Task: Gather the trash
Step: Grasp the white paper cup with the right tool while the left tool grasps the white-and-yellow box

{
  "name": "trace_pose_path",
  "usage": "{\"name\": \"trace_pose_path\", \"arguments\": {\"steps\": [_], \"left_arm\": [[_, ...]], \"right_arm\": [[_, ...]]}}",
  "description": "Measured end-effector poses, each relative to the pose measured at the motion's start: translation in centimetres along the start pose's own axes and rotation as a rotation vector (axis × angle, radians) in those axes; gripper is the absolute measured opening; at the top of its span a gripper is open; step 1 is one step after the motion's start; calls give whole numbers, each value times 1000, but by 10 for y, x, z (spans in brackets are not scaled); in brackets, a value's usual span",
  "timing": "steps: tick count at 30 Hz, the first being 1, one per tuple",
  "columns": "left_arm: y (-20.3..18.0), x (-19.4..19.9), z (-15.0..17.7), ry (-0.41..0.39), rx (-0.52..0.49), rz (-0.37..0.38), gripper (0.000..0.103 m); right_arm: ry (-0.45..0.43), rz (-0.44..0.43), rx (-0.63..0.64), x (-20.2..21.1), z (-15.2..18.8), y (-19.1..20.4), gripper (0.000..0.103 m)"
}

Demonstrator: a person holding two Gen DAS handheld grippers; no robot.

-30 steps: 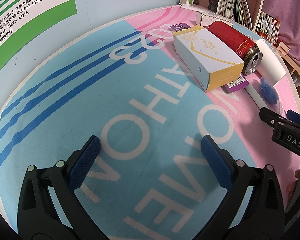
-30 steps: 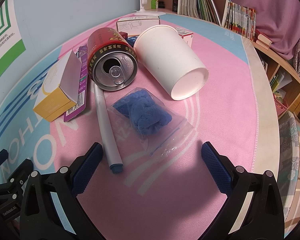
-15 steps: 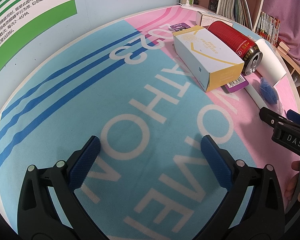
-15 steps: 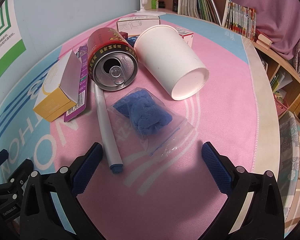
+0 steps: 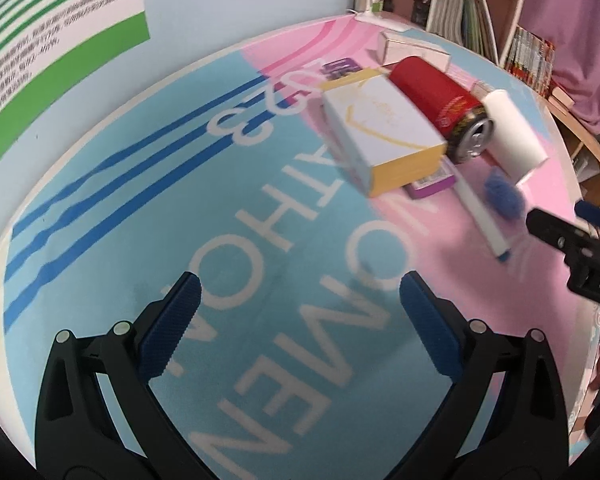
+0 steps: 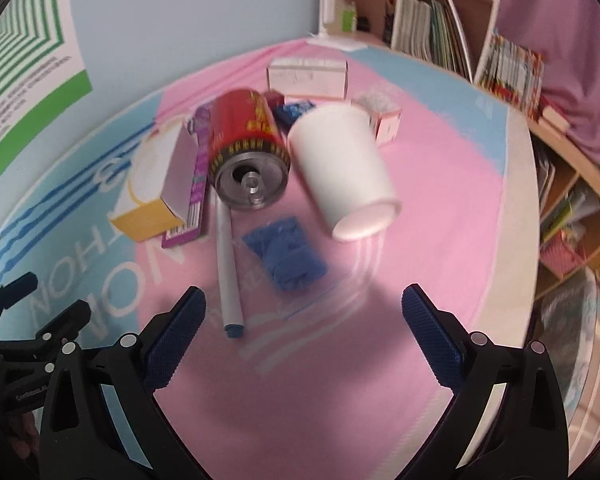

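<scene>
The red can (image 6: 247, 151) lies on its side on the pink-and-blue mat (image 6: 440, 208), open end toward the right wrist camera. A yellow-and-white box (image 6: 156, 184) lies just left of the can, with a purple flat pack (image 6: 198, 184) wedged between them. A white paper cup (image 6: 346, 170) lies tipped over just right of the can. In front of the can lie a white pen (image 6: 228, 264) and a clear bag of blue material (image 6: 288, 254). The right gripper (image 6: 304, 328) hovers near these, fingers spread, holding nothing. The left gripper (image 5: 296, 326), likewise released and empty, hangs over bare mat well left of the can.
</scene>
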State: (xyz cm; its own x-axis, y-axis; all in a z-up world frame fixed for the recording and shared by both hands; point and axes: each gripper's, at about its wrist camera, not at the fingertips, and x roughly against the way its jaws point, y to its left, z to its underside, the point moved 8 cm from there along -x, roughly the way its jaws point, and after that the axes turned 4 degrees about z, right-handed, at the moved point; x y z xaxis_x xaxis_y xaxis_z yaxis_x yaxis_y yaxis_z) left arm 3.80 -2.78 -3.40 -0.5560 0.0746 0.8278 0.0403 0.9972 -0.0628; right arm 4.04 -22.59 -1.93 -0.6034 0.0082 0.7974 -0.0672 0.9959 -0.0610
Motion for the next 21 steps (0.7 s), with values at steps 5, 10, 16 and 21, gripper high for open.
{"name": "trace_pose_path", "arguments": {"steps": [5, 10, 16, 21], "left_arm": [[-22, 14, -8, 0, -29, 8, 97], [-47, 20, -16, 4, -21, 16, 97], [-71, 15, -30, 19, 24, 14, 97], [-79, 10, -45, 23, 60, -17, 97]], "right_arm": [[-22, -43, 68, 16, -15, -14, 97], [-8, -83, 111, 15, -34, -38, 97], [7, -163, 185, 3, -55, -58, 97], [21, -254, 289, -11, -69, -65, 97]]}}
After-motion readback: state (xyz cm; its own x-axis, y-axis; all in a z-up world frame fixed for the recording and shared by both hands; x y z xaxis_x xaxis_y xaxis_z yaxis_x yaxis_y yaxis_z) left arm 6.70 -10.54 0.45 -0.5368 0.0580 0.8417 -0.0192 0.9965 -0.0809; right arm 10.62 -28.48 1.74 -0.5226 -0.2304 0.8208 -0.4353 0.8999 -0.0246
